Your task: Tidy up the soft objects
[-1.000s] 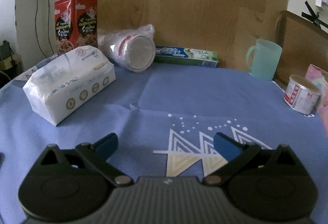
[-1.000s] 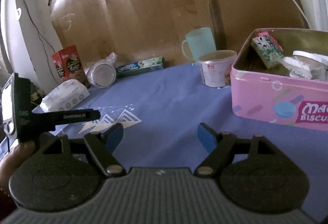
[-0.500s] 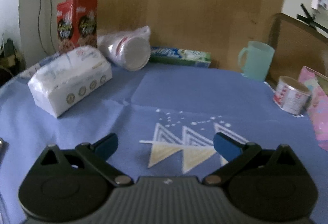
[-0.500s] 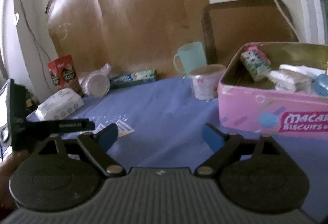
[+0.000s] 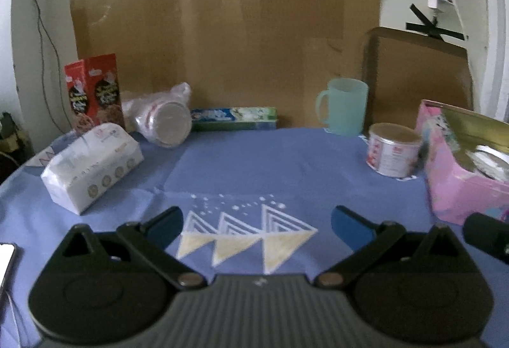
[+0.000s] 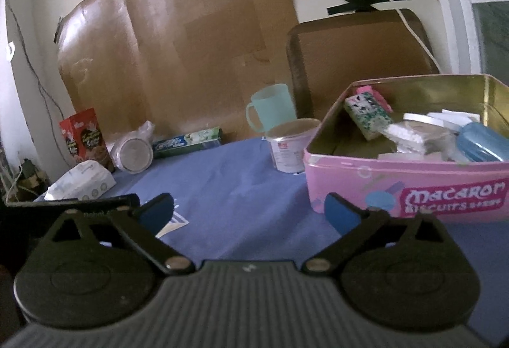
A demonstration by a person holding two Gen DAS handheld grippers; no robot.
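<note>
A white soft tissue pack (image 5: 92, 166) lies on the blue cloth at the left, also small in the right wrist view (image 6: 81, 184). A pink biscuit tin (image 6: 407, 185) stands open at the right, holding a green speckled sponge (image 6: 366, 115), a blue item and white pieces; its corner shows in the left wrist view (image 5: 458, 179). My left gripper (image 5: 256, 225) hangs open over the triangle print with nothing between its fingers. My right gripper (image 6: 248, 211) is opening wide, empty, just left of the tin.
Along the back stand a red cookie box (image 5: 94, 90), a bagged stack of cups (image 5: 162, 119), a toothpaste box (image 5: 233, 119), a teal mug (image 5: 343, 106) and a small can (image 5: 393, 149). A phone edge (image 5: 6, 259) lies at the left. Cardboard covers the wall.
My left gripper pulled back and rose, so the tissue pack looks farther and the tin came into view. My right gripper's jaws spread wider and it drew slightly back from the tin.
</note>
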